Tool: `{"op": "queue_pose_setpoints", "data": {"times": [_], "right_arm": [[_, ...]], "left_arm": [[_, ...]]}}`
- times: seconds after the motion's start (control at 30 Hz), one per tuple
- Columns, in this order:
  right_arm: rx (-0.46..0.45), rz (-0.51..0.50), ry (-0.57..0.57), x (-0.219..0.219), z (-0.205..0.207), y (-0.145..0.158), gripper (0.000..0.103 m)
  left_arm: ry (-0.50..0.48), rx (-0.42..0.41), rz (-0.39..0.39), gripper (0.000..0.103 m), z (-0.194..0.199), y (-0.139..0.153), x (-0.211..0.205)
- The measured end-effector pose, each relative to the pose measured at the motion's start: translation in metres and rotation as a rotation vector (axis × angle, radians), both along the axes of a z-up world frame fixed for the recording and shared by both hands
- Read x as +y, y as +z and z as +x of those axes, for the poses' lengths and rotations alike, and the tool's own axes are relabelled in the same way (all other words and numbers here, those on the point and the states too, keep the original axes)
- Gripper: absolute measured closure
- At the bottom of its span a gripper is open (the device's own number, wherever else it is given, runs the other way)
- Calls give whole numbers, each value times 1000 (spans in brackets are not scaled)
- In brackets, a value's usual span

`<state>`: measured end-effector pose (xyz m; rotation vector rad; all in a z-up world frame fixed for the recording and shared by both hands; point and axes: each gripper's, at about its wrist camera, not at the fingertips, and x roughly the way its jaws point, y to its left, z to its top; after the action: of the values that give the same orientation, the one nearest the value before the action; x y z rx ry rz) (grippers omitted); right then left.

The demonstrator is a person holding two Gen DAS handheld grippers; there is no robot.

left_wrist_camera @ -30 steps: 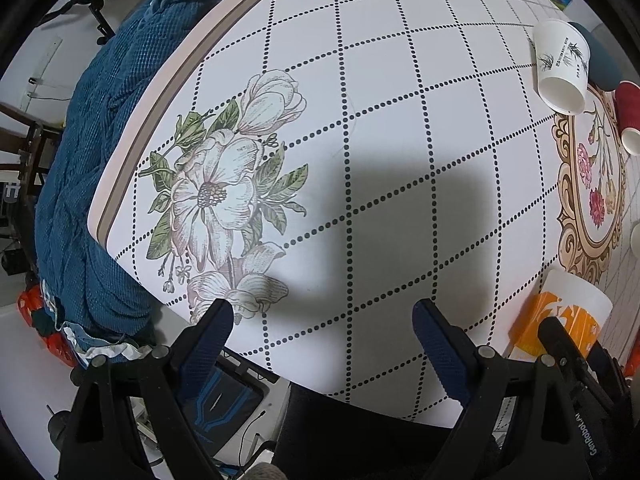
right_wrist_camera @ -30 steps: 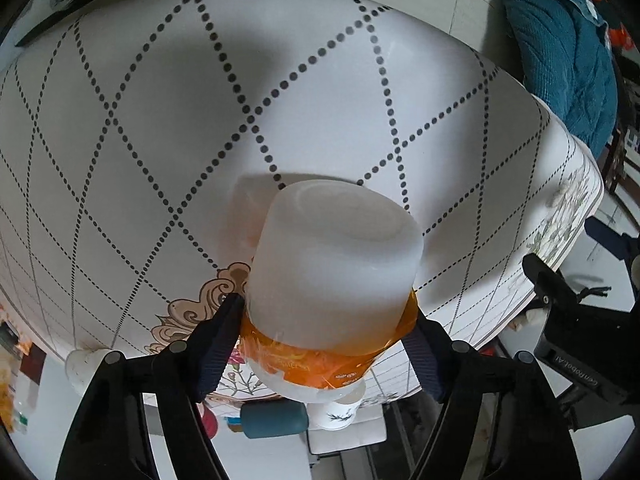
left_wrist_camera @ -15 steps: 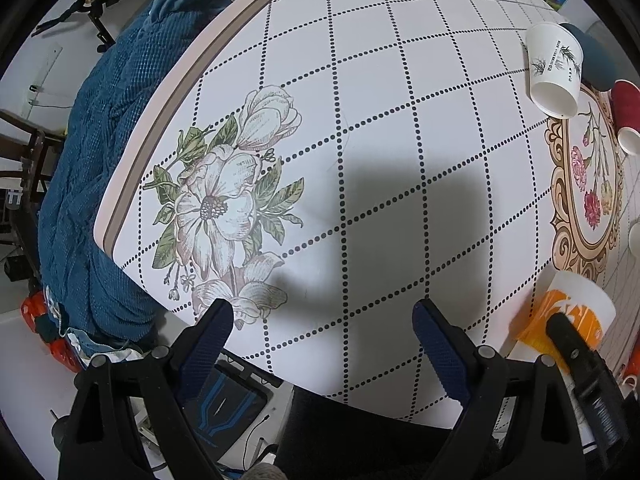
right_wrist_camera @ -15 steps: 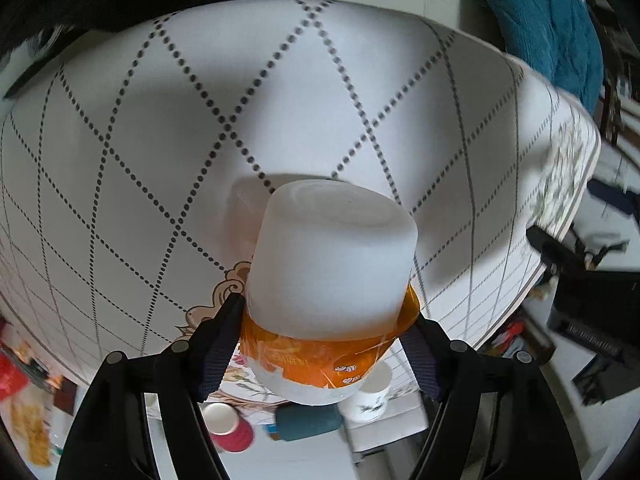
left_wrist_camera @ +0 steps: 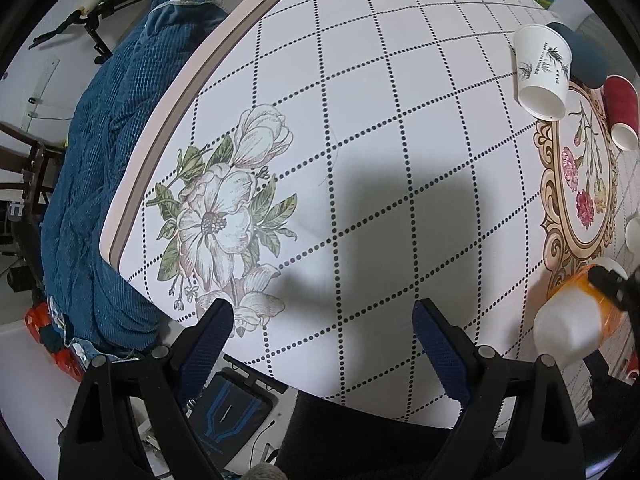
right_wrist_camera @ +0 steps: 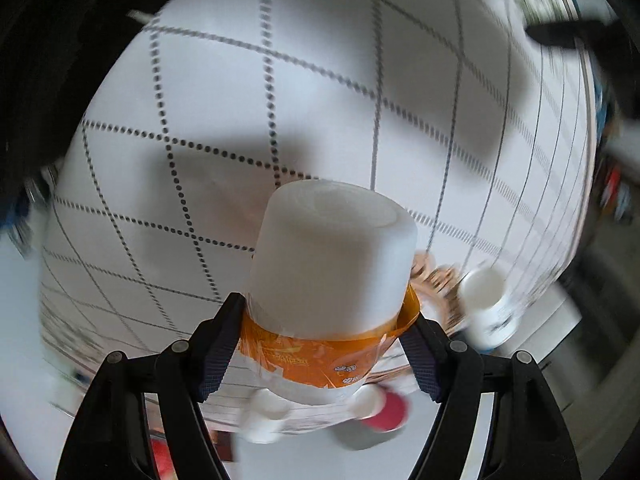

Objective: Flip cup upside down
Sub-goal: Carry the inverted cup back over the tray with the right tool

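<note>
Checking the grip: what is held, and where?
The right gripper holds the cup by its orange band; the left gripper holds nothing.

Tabletop [left_wrist_camera: 400, 92] white, crossed by black dotted diamonds, with a pale flower and green leaves printed on it, and a gold-framed oval of red blooms; cup [right_wrist_camera: 332, 280] white with an orange band; blanket [left_wrist_camera: 104, 168] teal; another cup [left_wrist_camera: 620, 110] red.

Each camera looks down its own tongs at the tablecloth [left_wrist_camera: 360, 120], both sharing the orange-banded cup [right_wrist_camera: 328, 280] close ahead of the right tongs.
</note>
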<state>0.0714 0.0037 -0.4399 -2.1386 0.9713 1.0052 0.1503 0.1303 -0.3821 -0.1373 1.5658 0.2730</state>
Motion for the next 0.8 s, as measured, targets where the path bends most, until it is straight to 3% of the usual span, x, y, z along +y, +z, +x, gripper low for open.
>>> {"op": "queue_pose_setpoints", "data": {"times": [0.43, 0.8], "right_arm": [[79, 9, -679, -23, 48, -6, 26], [154, -35, -1139, -65, 76, -18, 26]], "left_arm": [[-49, 1, -1, 11, 7, -1, -17], [-72, 10, -1, 11, 9, -1, -34]]}}
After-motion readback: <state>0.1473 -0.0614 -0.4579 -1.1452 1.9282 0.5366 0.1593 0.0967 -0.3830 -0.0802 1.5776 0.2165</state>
